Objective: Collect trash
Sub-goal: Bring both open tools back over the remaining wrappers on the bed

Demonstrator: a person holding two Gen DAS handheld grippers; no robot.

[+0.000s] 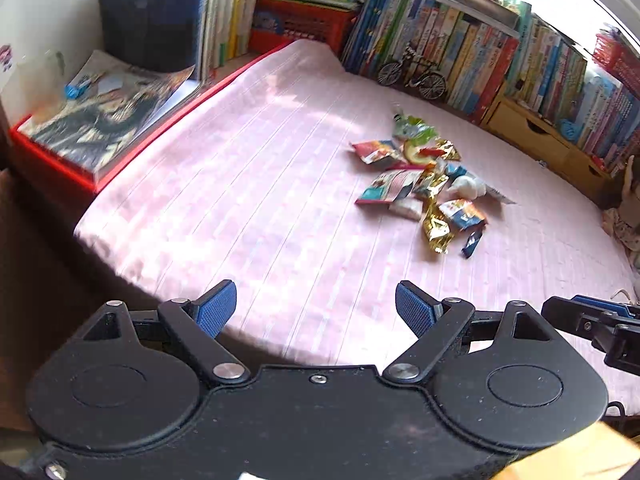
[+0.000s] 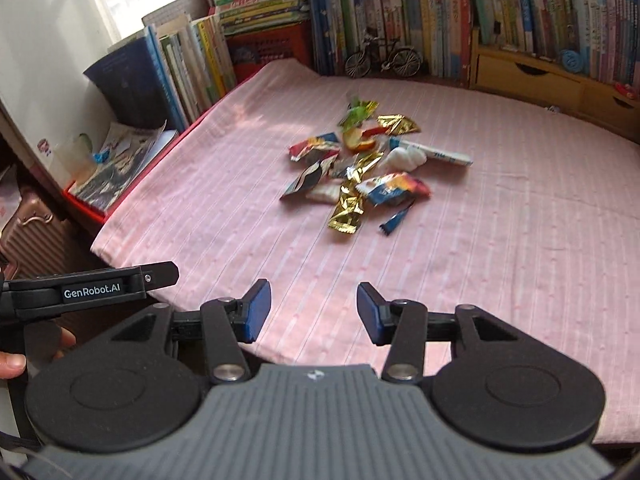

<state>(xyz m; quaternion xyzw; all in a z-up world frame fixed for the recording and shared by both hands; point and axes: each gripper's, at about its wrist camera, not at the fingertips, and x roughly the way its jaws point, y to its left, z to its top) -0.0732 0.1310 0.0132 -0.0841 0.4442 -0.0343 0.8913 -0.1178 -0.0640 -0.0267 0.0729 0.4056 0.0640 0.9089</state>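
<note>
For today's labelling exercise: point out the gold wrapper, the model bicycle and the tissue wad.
Gold wrapper (image 2: 347, 211), right wrist view, middle of the foil.
Model bicycle (image 2: 383, 57), right wrist view, frame.
Tissue wad (image 2: 403, 158), right wrist view, centre.

Showing matte black left gripper (image 1: 316, 308): blue ribbed pads (image 1: 216, 310), silver pivot screws, round side discs. Right gripper (image 2: 314, 310) wearing grey ribbed cover; "GenRobot.AI" printed white on side.

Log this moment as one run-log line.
stage: approach | left gripper: jaws open, empty | right gripper: jaws open, empty | wrapper pile: untouched on pink cloth
</note>
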